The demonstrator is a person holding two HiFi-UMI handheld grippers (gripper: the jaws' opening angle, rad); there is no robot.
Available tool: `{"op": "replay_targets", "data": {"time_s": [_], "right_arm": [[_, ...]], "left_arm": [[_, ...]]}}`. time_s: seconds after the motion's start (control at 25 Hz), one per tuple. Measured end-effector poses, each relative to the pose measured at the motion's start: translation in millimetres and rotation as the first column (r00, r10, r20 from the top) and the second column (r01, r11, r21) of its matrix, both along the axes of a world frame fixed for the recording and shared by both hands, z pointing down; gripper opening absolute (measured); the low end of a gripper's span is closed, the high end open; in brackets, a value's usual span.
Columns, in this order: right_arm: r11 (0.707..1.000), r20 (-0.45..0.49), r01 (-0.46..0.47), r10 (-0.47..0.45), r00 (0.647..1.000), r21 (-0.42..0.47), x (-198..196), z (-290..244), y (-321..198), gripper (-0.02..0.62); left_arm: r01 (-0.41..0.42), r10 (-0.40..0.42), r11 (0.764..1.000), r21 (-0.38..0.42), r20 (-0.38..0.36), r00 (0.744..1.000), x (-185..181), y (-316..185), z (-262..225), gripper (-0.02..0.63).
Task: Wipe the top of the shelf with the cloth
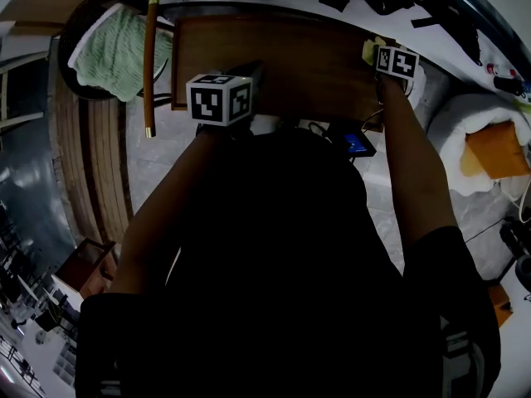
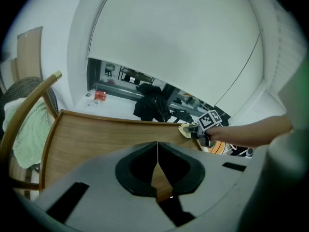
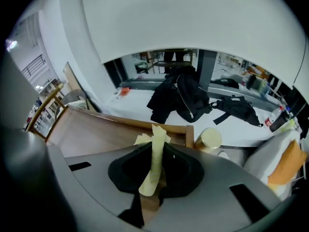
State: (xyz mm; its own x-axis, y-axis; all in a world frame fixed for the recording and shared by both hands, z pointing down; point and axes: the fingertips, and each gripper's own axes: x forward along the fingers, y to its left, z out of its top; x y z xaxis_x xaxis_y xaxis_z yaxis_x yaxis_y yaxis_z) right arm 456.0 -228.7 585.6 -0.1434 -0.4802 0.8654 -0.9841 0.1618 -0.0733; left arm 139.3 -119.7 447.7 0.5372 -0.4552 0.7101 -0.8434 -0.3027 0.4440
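Note:
The wooden shelf top (image 1: 290, 65) lies ahead of me, with a raised lip along its edges. My right gripper (image 3: 157, 144) is shut on a pale yellow cloth (image 3: 153, 161), which stands pinched upright between the jaws at the shelf's far right corner (image 3: 189, 132). In the head view the cloth (image 1: 370, 50) shows just beyond the right gripper (image 1: 383, 55). My left gripper (image 2: 157, 145) is shut with nothing in it and hovers over the shelf's near edge (image 2: 96, 139). From the left gripper view the right gripper (image 2: 202, 128) and cloth (image 2: 185, 129) appear at the far right corner.
A chair with a green knitted cover (image 1: 112, 52) and a curved wooden rail (image 1: 150, 65) stands left of the shelf. A black jacket (image 3: 181, 98) and bag (image 3: 236, 108) lie on the white surface behind. A yellow cylinder (image 3: 208, 139) stands by the right corner. An orange cushion (image 1: 498, 152) lies right.

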Motion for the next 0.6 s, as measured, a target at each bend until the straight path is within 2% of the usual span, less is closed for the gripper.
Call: {"op": "replay_targets", "data": {"time_s": [0.28, 0.4, 0.6], "right_arm": [[0.999, -0.117, -0.054, 0.054, 0.992, -0.003, 16, -3, 1, 0.054], [0.996, -0.103, -0.089, 0.088, 0.991, -0.008, 16, -3, 0, 0.054], [0.997, -0.061, -0.076, 0.078, 0.995, 0.024, 4, -13, 8, 0.054]], "left_arm": [[0.030, -0.030, 0.999, 0.009, 0.000, 1.000, -20, 5, -4, 0.015], [0.051, -0.052, 0.998, 0.023, 0.014, 0.999, -44, 5, -7, 0.015], [0.090, -0.090, 0.996, 0.025, -0.007, 0.996, -83, 12, -5, 0.015]]}}
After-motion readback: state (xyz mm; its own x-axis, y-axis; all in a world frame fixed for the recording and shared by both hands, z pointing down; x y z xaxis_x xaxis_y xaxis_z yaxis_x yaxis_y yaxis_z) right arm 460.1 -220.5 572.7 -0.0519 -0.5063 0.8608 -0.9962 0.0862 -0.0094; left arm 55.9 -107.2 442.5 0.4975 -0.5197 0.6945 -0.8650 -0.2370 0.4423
